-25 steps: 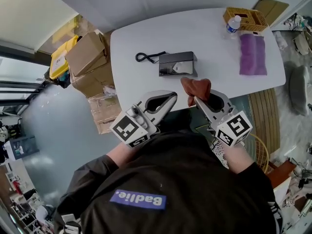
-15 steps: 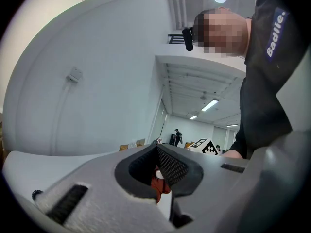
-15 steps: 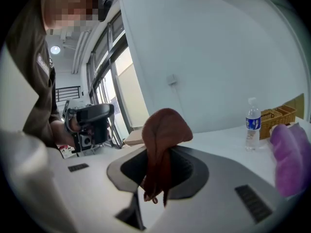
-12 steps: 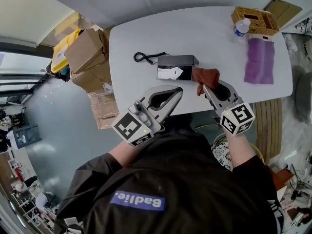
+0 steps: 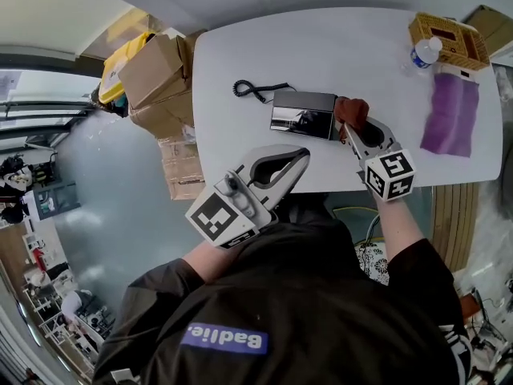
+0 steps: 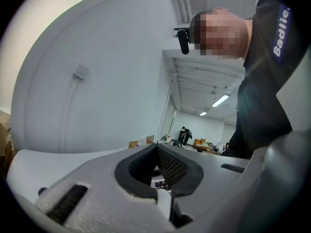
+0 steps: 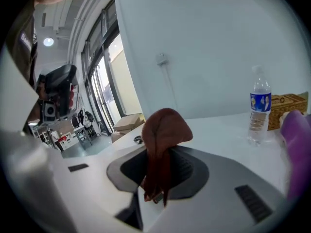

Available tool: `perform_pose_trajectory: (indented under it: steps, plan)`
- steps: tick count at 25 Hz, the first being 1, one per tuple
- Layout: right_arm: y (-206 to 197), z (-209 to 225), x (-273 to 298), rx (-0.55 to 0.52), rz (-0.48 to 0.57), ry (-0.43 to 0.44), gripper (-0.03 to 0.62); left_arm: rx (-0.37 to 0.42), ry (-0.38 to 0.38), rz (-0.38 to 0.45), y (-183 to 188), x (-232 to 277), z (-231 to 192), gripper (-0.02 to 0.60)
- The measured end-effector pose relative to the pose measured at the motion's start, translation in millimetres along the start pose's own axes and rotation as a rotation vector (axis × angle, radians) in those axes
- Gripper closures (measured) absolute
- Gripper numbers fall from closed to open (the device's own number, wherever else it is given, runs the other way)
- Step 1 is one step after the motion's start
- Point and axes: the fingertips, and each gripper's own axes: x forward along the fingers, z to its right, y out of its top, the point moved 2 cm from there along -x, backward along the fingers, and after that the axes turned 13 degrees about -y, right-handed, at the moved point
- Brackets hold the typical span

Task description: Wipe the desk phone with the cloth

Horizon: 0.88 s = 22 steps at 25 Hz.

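Right gripper [image 7: 159,155]: jaws clamped on the brown cloth [image 7: 165,125], which bunches up in a rounded fold above the pads.
Left gripper [image 6: 156,154]: jaws together, with nothing between them.
Cloth position: at the right end of the desk phone [image 5: 303,115]; it seems to touch the phone, though the head view is too small to be sure.
Desk phone: dark and flat on the white counter [image 5: 361,42], its coiled cord [image 5: 256,89] trailing off to the left.
Left gripper position: at the counter's near edge, tips pointing towards the phone but apart from it.
Far right of counter: water bottle [image 5: 422,53] just beside a wicker basket [image 5: 449,40], with a purple cloth [image 5: 453,115] lying flat in front of them.
Left of counter: cardboard boxes [image 5: 156,74] stacked on the floor.
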Motion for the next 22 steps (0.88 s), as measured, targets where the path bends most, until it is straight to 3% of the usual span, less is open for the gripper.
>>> perform_pose_trajectory:
  steps: [7,15,22]
  plan:
    - [-29.4,5.2,39.1,-0.037,-0.087,-0.002,0.505,-0.017,0.055,-0.018,-3.8,-14.2,-3.8,0.572]
    - [-67.4,30.2,57.1,-0.032,-0.194,-0.050,0.505,-0.034,0.031,-0.011,-6.2,-15.1,1.8,0.572]
    - [-39.3,7.9,42.4,-0.026,-0.101,-0.025,0.505,-0.027,-0.006,-0.007,-3.0,-22.7,10.2,0.572]
